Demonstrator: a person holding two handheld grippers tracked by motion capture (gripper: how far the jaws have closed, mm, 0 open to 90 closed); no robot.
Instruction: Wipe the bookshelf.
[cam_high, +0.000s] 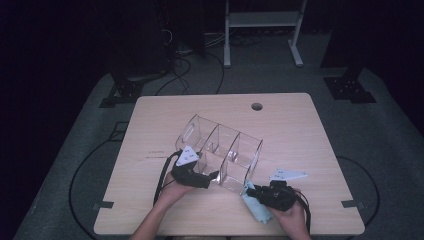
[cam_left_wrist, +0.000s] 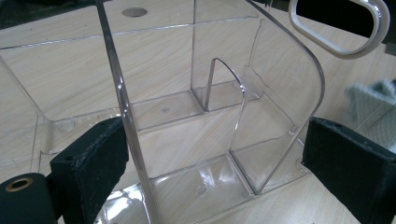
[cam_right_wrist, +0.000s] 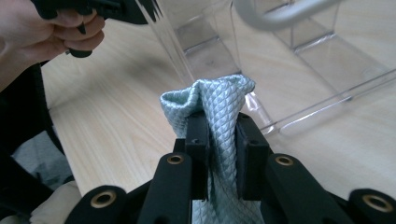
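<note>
Wiping step: right gripper (cam_right_wrist: 218, 135) pinches cloth (cam_right_wrist: 212, 100); left gripper (cam_left_wrist: 215, 163), jaws spread, straddles acrylic organizer (cam_high: 220, 152) wall. Next: press cloth against near wall.

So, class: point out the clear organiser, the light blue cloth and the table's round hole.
clear organiser (cam_high: 227, 150), high view, middle divider.
light blue cloth (cam_right_wrist: 217, 109), right gripper view, bunched top above the jaws.
round hole (cam_high: 257, 106), high view, its centre.

The clear organizer (cam_high: 222, 152) blocks the table's (cam_high: 310, 130) middle; both side margins lie open.
</note>
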